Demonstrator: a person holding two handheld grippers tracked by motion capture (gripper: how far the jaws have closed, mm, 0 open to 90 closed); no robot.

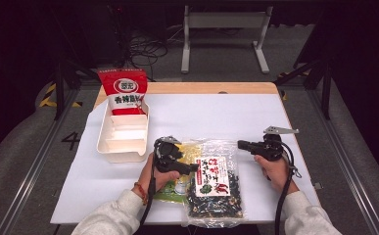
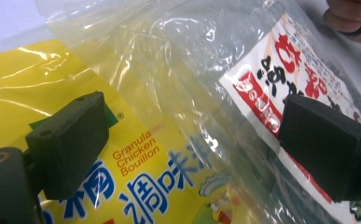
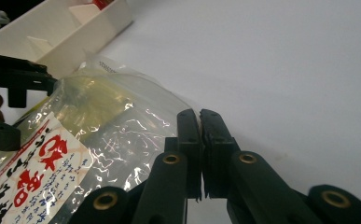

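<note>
A clear bag of dark dried seaweed point(image 1: 215, 183) with a red-and-white label lies at the table's front middle, overlapping a yellow chicken bouillon bag point(image 1: 184, 155). My left gripper point(image 1: 189, 168) hovers low over both bags. In the left gripper view it point(image 2: 197, 144) is open wide, one jaw above the yellow bag point(image 2: 38, 79) and the other above the clear bag's label point(image 2: 281, 70). My right gripper point(image 1: 240, 144) points left at the clear bag's far right corner. Its jaws point(image 3: 199, 119) are pressed together on the edge of the clear film point(image 3: 122, 126).
A white divided tray point(image 1: 123, 134) stands at the left, with a red snack bag point(image 1: 124, 92) upright in its far compartment. The tray's corner point(image 3: 66, 32) lies beyond the bags in the right gripper view. White table cover point(image 1: 216, 112) stretches behind the bags.
</note>
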